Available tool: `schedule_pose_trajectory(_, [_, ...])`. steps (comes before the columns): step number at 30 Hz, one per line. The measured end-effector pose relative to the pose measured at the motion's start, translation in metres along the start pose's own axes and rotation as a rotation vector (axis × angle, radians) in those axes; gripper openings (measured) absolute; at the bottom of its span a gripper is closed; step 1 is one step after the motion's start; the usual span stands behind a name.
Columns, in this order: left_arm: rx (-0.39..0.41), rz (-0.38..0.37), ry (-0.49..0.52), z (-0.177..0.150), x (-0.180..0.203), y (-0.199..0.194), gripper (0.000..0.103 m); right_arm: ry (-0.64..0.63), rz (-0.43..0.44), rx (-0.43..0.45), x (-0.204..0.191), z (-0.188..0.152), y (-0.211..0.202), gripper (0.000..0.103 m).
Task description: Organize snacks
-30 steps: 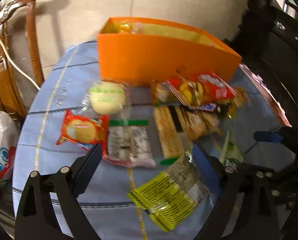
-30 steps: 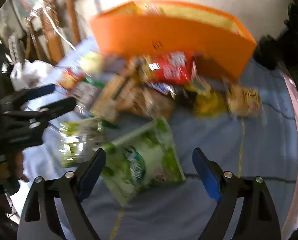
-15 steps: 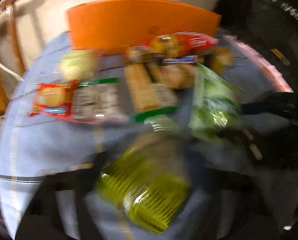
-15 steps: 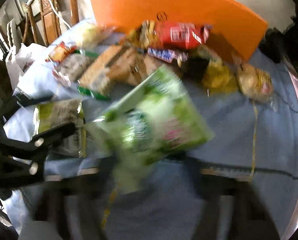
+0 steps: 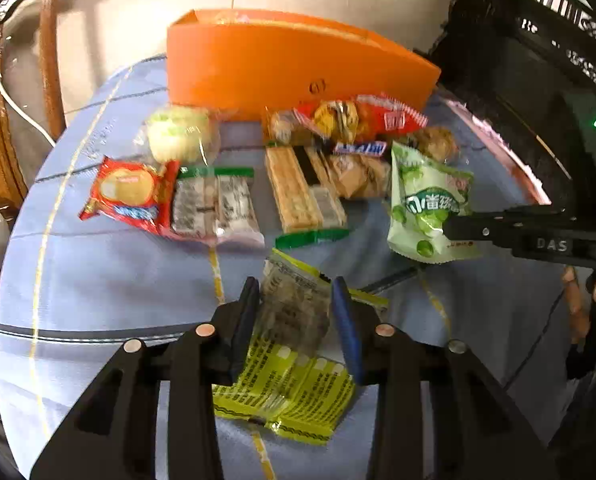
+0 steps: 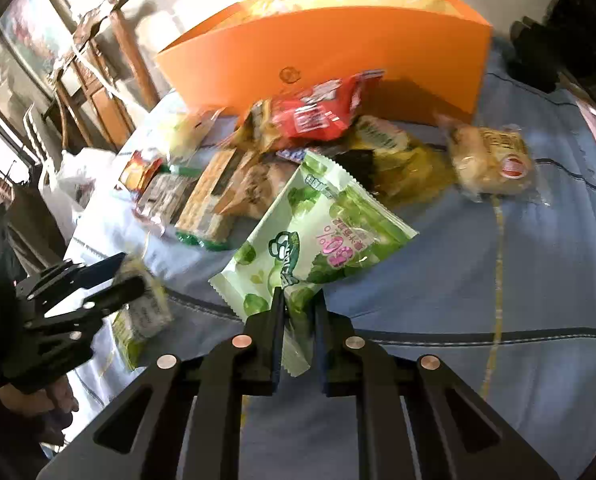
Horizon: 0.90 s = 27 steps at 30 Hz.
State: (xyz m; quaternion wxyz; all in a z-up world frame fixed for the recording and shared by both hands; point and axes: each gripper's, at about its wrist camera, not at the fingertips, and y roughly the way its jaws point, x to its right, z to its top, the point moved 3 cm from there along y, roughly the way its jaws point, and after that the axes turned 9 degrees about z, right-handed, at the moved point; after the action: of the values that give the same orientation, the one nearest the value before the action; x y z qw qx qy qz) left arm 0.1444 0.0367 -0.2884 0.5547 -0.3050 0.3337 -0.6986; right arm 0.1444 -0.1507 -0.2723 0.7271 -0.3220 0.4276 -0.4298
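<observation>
1. Yellow-green snack packet [image 5: 294,344]: clamped between the fingers of the left gripper [image 5: 294,300], near edge of the table; whether it is lifted or resting cannot be told. Also seen from the right wrist view [image 6: 140,312].
2. Light green snack bag [image 6: 313,240]: pinched at its lower corner by the right gripper [image 6: 298,308], jaws closed on it; bag tilted up over the cloth. Seen from the left wrist view [image 5: 427,204] to the right of the snack pile.
3. Orange box [image 5: 298,60]: open-topped, at the far side of the table, behind the pile.
4. Loose snacks on the cloth, just before the box: red packet [image 5: 361,118]; cracker pack with green ends [image 5: 301,196]; clear pack of dark-and-white pieces [image 5: 214,204]; red biscuit packet [image 5: 130,192]; round pale cake in clear wrap [image 5: 178,134]; bread roll in clear wrap [image 6: 491,160], apart to the right.
5. Table [image 5: 98,280]: round, with blue cloth bearing yellow and dark lines.
6. Wooden chair [image 5: 2,92]: beyond the table, left.
</observation>
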Motion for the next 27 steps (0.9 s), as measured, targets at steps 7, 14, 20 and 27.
schedule_pose_trajectory(7, [0.067,-0.026,-0.055,0.030,-0.008,-0.031,0.017,-0.019,0.033,0.086,-0.009,0.012,-0.041,0.008])
schedule_pose_trajectory(14, [-0.009,-0.038,0.047,0.011,0.009,-0.019,0.066,0.052,0.042,0.054,-0.001,0.011,-0.036,0.012])
schedule_pose_trajectory(20, [-0.015,0.043,0.195,-0.016,0.021,0.000,0.087,0.267,0.017,0.043,0.026,-0.007,-0.016,0.087])
schedule_pose_trajectory(27, [-0.029,0.088,0.246,-0.035,0.033,0.022,0.089,0.221,-0.100,-0.020,0.004,0.003,0.034,0.088])
